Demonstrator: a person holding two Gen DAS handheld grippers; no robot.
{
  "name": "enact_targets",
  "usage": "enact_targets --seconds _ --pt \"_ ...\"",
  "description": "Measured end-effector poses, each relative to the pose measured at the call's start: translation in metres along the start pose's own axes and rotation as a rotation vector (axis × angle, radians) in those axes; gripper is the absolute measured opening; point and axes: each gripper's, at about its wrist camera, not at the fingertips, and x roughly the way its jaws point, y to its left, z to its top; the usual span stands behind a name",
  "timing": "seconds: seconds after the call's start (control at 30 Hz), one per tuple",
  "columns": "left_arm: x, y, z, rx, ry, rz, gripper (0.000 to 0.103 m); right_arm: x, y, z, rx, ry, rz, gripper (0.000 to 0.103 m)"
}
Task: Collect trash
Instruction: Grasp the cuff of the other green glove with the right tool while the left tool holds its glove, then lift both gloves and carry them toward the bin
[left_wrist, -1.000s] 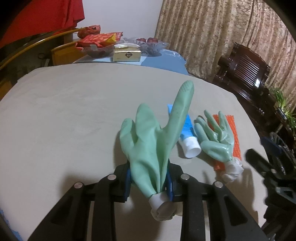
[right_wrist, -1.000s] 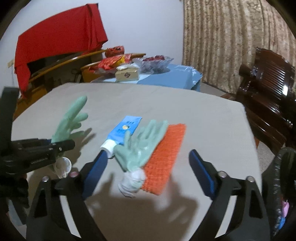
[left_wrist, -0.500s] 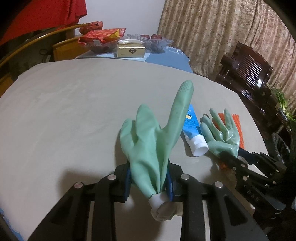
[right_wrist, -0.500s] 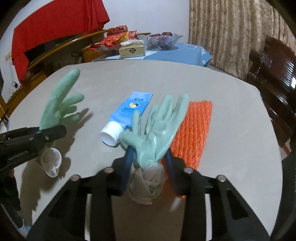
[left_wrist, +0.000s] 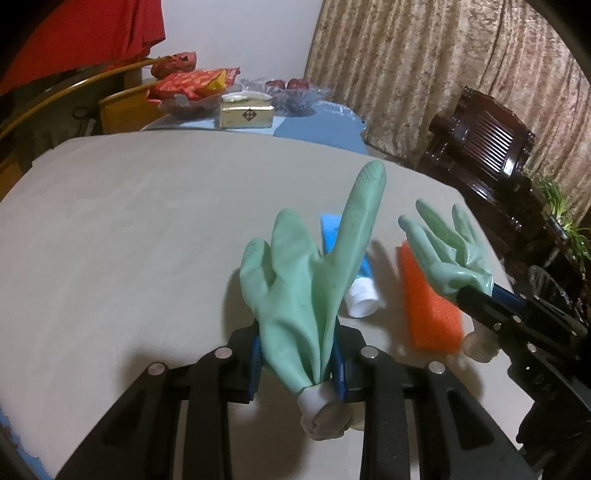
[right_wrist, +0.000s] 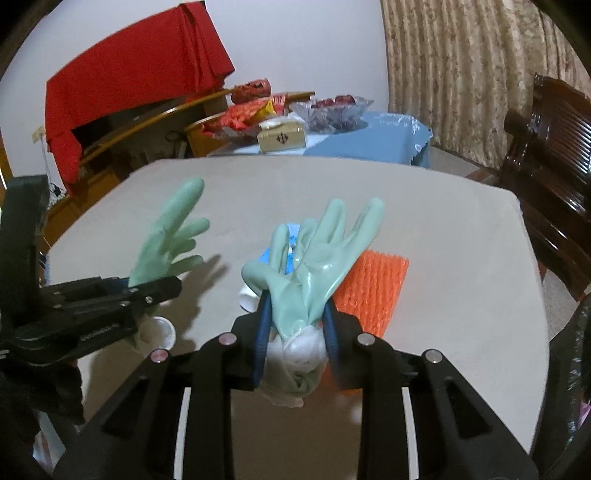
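My left gripper (left_wrist: 297, 356) is shut on the cuff end of a pale green rubber glove (left_wrist: 306, 280), whose fingers stand up above the beige table (left_wrist: 129, 221). My right gripper (right_wrist: 295, 323) is shut on a second green glove (right_wrist: 317, 258), held just above the table. From the left wrist view, that glove (left_wrist: 445, 251) and the right gripper (left_wrist: 480, 301) hang over an orange mesh sleeve (left_wrist: 430, 314). A blue tube with a white cap (left_wrist: 362, 301) lies between the two gloves. In the right wrist view the left gripper (right_wrist: 159, 290) and its glove (right_wrist: 166, 236) sit at the left.
Behind the table is a side table with a blue cloth (left_wrist: 317, 125), carrying a tissue box (left_wrist: 246, 115), glass bowls and snack packets. A dark wooden chair (left_wrist: 484, 147) and a curtain stand at the right. A black bag (right_wrist: 576, 350) hangs at the table's right edge.
The right gripper went from wide open to shut on the second glove, then lifted it off the orange mesh. The left gripper kept holding its glove in place.
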Motion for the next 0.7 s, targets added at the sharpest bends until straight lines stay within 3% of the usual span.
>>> enact_targets --seconds 0.7 --pt "-0.042 -0.084 0.012 0.074 -0.056 -0.085 0.030 -0.105 -0.043 0.011 0.067 -0.160 -0.032 0.026"
